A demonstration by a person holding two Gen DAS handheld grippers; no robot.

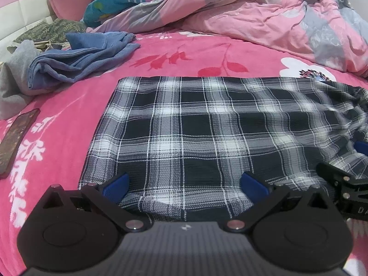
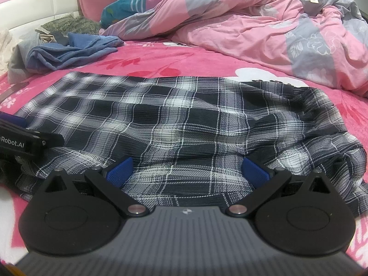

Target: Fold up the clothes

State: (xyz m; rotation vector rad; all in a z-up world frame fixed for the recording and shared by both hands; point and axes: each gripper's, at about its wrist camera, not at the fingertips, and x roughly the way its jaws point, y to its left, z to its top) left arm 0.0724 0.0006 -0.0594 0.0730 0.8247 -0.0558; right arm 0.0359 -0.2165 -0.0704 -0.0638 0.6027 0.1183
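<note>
A black-and-white plaid garment (image 1: 195,128) lies spread on the pink floral bed sheet (image 1: 69,119), flat on its left half and rumpled on its right (image 2: 299,126). My left gripper (image 1: 185,187) is open at the garment's near edge, its blue pads wide apart over the cloth. My right gripper (image 2: 188,172) is open too, low over the near hem further right, nothing pinched between its pads. Each gripper shows at the edge of the other's view: the right gripper (image 1: 345,184) and the left gripper (image 2: 20,138).
A crumpled blue garment (image 1: 78,57) and a grey one (image 1: 16,80) lie at the far left. A dark phone (image 1: 16,138) rests on the sheet left of the plaid cloth. A bunched pink-and-grey duvet (image 1: 253,16) fills the back, with pillows (image 1: 66,2) and headboard behind.
</note>
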